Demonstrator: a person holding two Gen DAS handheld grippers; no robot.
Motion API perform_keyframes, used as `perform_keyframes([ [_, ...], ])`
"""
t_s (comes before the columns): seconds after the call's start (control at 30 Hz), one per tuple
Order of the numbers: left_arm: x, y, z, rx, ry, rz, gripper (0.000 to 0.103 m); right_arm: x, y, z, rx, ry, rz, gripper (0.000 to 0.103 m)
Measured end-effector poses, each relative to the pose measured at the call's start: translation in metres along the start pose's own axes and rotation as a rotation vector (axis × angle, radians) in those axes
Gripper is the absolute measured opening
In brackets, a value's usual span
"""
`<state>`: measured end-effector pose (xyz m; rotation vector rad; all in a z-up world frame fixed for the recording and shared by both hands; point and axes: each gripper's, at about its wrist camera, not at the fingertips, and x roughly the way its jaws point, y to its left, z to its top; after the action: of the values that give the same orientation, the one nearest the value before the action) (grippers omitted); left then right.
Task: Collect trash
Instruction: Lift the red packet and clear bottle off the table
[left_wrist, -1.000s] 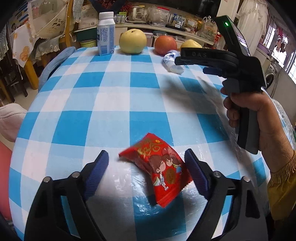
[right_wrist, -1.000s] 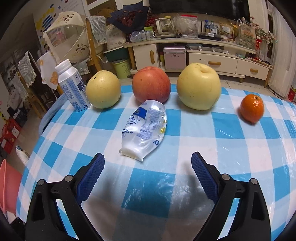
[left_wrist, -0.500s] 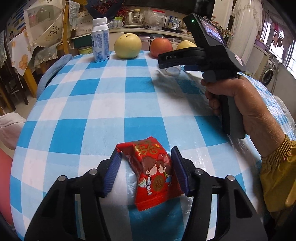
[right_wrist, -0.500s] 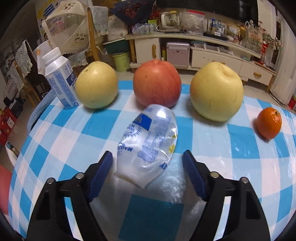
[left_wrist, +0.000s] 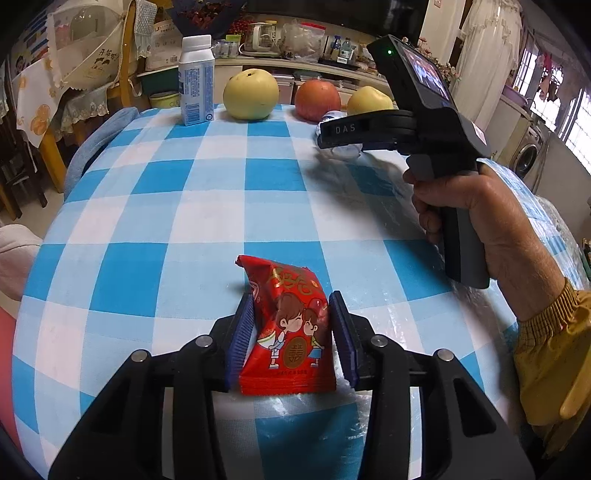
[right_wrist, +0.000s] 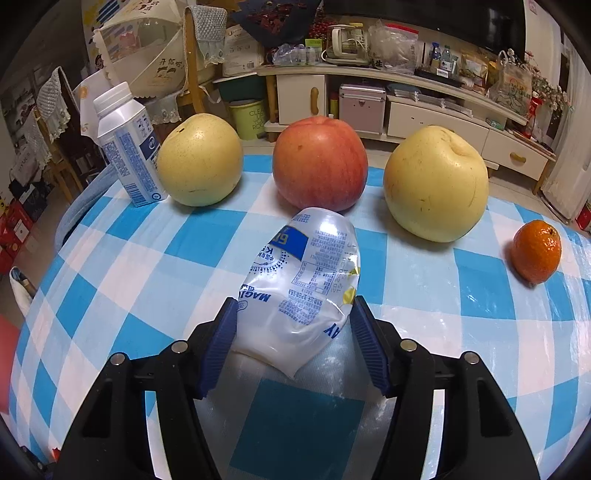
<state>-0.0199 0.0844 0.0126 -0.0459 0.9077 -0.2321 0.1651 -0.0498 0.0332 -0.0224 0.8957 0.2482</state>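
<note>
Checkered table (left_wrist: 207, 206): left tool (left_wrist: 291, 334) clamps red wrapper (left_wrist: 291, 328); right tool (right_wrist: 293, 345) closing on pouch (right_wrist: 306, 284), apple (right_wrist: 320, 162) beyond.

A carton (right_wrist: 127, 155), two pears (right_wrist: 200, 159) (right_wrist: 436, 184) and an apple (right_wrist: 320, 162) between them stood in a row along the table's (right_wrist: 480, 291) far edge, the carton at the left end. An orange (right_wrist: 536, 252) lay right of that row. A pouch (right_wrist: 301, 284) lay just before the apple. A wrapper (left_wrist: 291, 328) lay near the near edge.
</note>
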Motion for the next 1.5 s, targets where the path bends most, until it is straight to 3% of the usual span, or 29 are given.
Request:
perform_keyframes([
  [0.37, -0.009, 0.015, 0.008, -0.031, -0.047, -0.002, 0.043, -0.032, 0.027, -0.023, -0.042, -0.031, 0.008, 0.063],
  [1.5, -0.060, 0.077, 0.009, -0.068, -0.161, 0.115, 0.043, -0.132, 0.100, -0.122, -0.033, -0.031, 0.082, 0.063],
])
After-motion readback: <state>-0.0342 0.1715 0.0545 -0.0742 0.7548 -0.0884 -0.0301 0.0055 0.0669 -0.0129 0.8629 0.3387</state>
